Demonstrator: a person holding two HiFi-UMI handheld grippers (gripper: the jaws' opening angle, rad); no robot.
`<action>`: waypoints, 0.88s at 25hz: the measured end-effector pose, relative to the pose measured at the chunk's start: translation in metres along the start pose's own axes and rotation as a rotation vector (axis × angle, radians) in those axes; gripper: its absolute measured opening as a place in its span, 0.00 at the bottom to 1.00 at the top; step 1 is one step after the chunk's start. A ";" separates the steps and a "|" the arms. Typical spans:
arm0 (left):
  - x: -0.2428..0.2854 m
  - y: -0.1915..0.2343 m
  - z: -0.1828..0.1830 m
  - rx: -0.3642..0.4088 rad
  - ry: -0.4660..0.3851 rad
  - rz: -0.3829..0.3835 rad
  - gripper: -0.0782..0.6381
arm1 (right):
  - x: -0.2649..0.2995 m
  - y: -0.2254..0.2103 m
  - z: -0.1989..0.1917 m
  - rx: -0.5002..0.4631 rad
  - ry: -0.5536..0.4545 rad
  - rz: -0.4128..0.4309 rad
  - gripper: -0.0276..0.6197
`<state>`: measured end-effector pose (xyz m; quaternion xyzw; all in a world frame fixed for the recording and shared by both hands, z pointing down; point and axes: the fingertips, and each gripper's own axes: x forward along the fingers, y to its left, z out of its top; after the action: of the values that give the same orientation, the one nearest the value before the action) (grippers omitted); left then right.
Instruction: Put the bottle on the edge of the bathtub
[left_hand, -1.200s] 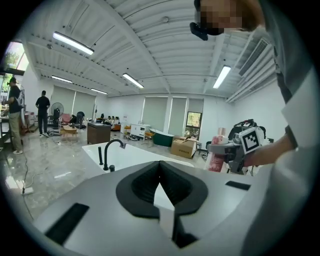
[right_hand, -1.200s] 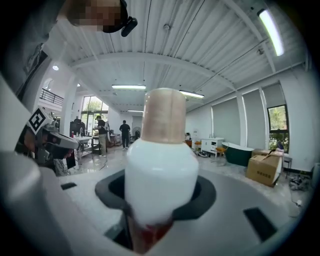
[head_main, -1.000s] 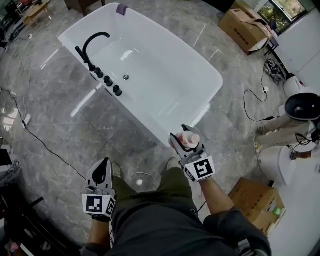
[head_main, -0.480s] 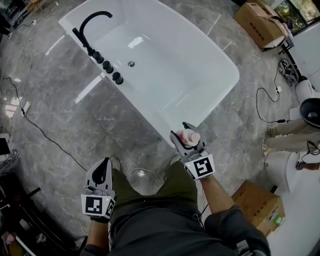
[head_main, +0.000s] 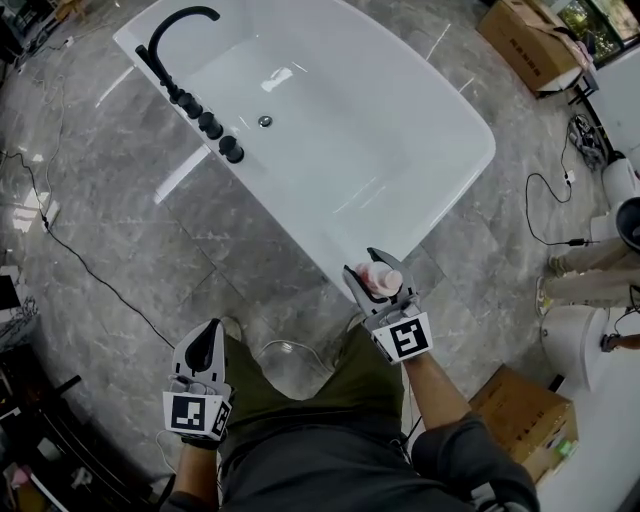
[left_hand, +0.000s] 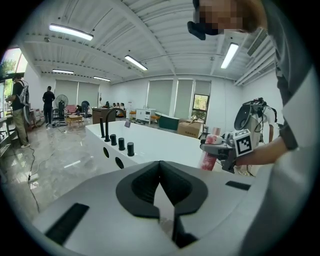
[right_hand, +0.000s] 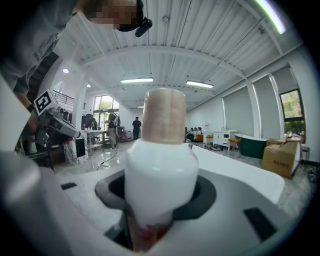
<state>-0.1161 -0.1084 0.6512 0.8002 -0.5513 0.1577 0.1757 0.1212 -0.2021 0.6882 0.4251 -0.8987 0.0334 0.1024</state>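
A white bottle (head_main: 379, 281) with a pale pink cap and red print low on its body sits between the jaws of my right gripper (head_main: 377, 280), which is shut on it. In the right gripper view the bottle (right_hand: 160, 170) fills the middle, cap pointing away. It hangs just off the near corner of the white bathtub (head_main: 440, 105). The bottle (left_hand: 210, 155) also shows in the left gripper view, beside the tub rim (left_hand: 150, 142). My left gripper (head_main: 204, 346) hangs low by the person's left leg, jaws together with nothing in them (left_hand: 161, 186).
A black faucet (head_main: 172, 35) and several black knobs (head_main: 212, 128) line the tub's left rim. Cables (head_main: 85, 285) run over the grey marble floor. Cardboard boxes (head_main: 525, 420) lie at right, another box (head_main: 530, 35) at top right. White equipment (head_main: 575, 330) stands at the right edge.
The view has shifted toward the tub, whose near corner now lies closer to the held bottle. Both grippers keep their places and states.
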 end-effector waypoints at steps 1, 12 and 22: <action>0.003 -0.001 -0.004 0.001 0.003 -0.002 0.11 | 0.001 -0.001 -0.005 -0.001 0.003 0.001 0.36; 0.023 -0.005 -0.041 0.009 0.042 -0.014 0.11 | 0.008 0.002 -0.038 -0.001 -0.040 0.014 0.36; 0.030 -0.003 -0.053 0.016 0.062 -0.026 0.11 | 0.013 0.012 -0.053 -0.018 -0.056 0.022 0.36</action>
<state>-0.1060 -0.1077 0.7113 0.8033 -0.5338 0.1845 0.1887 0.1122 -0.1962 0.7427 0.4151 -0.9060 0.0145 0.0810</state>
